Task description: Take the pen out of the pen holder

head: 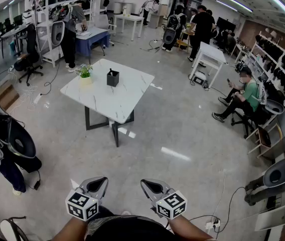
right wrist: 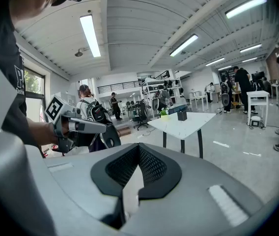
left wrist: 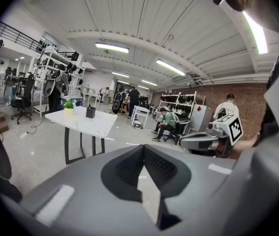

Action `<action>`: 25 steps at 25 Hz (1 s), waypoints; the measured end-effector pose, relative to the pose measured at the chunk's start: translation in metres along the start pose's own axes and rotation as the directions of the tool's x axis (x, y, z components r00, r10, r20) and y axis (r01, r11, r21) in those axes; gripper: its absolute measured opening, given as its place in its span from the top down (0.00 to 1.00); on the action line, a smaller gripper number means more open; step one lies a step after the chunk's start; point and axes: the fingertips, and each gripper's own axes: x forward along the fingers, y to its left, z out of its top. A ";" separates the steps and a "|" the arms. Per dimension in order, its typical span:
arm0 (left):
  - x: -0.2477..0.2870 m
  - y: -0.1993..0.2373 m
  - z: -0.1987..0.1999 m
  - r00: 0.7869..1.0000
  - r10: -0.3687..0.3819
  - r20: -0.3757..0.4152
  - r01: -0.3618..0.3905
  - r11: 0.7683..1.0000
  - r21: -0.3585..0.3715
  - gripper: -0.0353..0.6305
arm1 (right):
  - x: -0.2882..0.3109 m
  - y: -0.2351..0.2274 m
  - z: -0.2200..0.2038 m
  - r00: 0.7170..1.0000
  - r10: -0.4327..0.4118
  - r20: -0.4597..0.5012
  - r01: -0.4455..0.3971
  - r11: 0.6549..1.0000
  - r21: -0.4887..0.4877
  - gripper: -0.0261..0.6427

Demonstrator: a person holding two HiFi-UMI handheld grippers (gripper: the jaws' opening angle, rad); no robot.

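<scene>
While left gripper [head: 100, 181] and right gripper [head: 146, 183] hang clenched, empty, the distant pen holder [head: 113, 79] seemingly holds a pen [head: 110, 71].

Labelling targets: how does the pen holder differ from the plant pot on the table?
The pen holder is black and boxy; the plant pot is pale yellow. The pen holder carries a dark pen; the plant pot, green leaves. Both stand upright, apart, on the white table.

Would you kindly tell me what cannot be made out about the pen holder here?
Pen: head view, too small and distant to count in the pen holder.
Holder's inside: both gripper views, too small; its wall hides it.
Table legs: head view, mostly hidden beneath the top.
</scene>
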 end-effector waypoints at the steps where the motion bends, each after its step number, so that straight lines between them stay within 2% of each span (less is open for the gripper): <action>1: -0.001 0.000 0.001 1.000 0.001 0.000 -0.001 1.000 0.001 0.86 | 0.000 0.001 0.001 1.000 0.000 0.000 0.000 1.000 0.000 0.96; 16: 0.003 0.002 0.001 1.000 0.001 -0.006 -0.001 1.000 0.002 0.86 | 0.002 0.001 0.005 1.000 0.011 0.024 -0.011 1.000 0.022 0.96; 25: 0.006 -0.001 0.000 1.000 -0.005 -0.007 0.005 1.000 0.003 0.86 | 0.002 -0.002 0.004 1.000 -0.009 0.017 0.009 1.000 0.009 0.96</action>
